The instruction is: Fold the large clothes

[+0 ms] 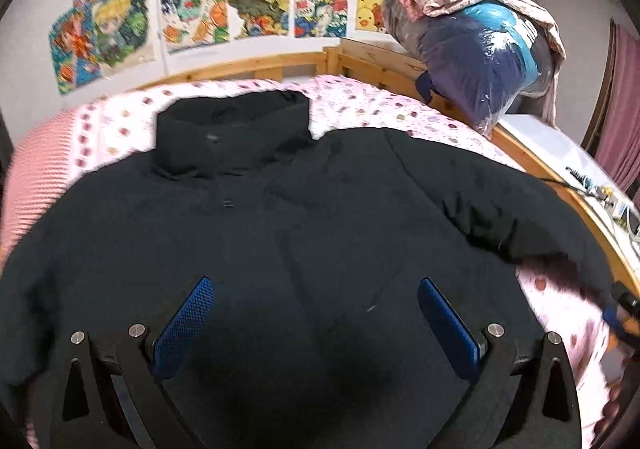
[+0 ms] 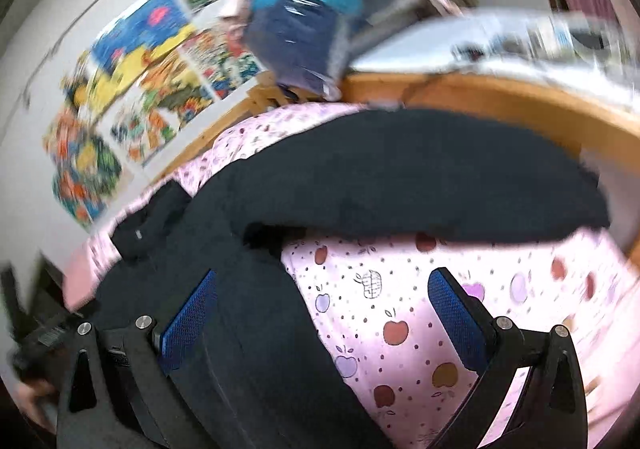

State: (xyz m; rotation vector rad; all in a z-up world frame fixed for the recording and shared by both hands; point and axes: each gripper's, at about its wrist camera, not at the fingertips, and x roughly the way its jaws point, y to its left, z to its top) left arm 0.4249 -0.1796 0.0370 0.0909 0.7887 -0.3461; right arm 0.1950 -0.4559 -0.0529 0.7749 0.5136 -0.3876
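Note:
A large black padded jacket (image 1: 280,217) lies face up on the pink apple-print bed sheet (image 1: 360,105), collar toward the wall. My left gripper (image 1: 316,293) hovers open over the jacket's lower front, nothing between its blue pads. In the right wrist view the jacket (image 2: 248,329) shows its right side, and its sleeve (image 2: 420,185) stretches out across the sheet (image 2: 400,301). My right gripper (image 2: 322,285) is open above the sheet and the jacket's side edge, holding nothing. The right wrist view is blurred by motion.
A wooden bed frame (image 1: 372,61) runs along the far and right sides. A plastic-wrapped blue bundle (image 1: 480,61) with a pink blanket on top sits at the far right corner. Colourful posters (image 1: 240,5) cover the wall. A white desk (image 1: 560,153) with small items stands beside the bed.

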